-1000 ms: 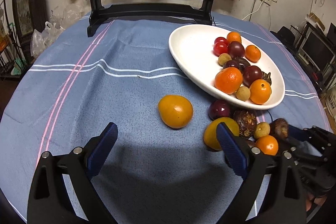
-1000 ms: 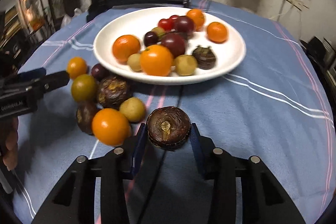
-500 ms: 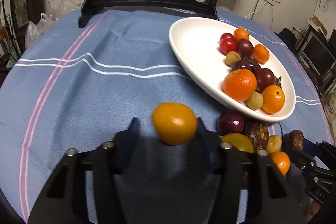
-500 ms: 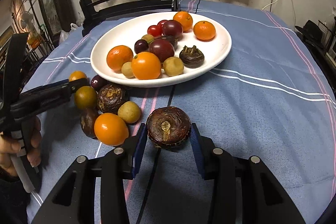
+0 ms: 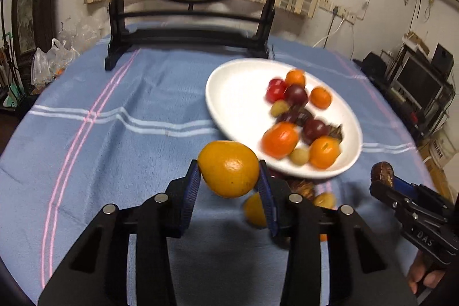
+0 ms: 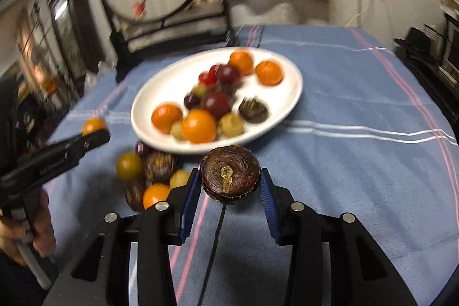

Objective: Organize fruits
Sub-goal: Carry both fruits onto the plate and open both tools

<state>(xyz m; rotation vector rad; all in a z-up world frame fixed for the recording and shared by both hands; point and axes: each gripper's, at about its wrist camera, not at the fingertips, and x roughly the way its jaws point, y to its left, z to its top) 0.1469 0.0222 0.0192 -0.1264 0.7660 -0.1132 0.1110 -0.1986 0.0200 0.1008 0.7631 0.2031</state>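
The left claw (image 5: 229,185) is clamped on a yellow-orange fruit (image 5: 228,168), its blue pads pressing the two sides at the widest girth, and the fruit hangs clear above the blue tablecloth (image 5: 114,139), just short of the near rim of the white plate (image 5: 229,93). The right claw (image 6: 228,187) grips a dark brown mangosteen (image 6: 230,173) the same way, stem end facing the camera, also lifted near the plate's front edge.

The plate sits toward the far side of the table and already carries oranges, plums and small pale fruits. A loose cluster (image 6: 149,177) of fruits lies on the cloth beside its near-left rim.

The orange fruit looks smooth, light and slightly yielding, so it could squirt out under a hard squeeze; a hold across the middle suits it. The mangosteen's shell seems hard and rough, giving surer purchase.
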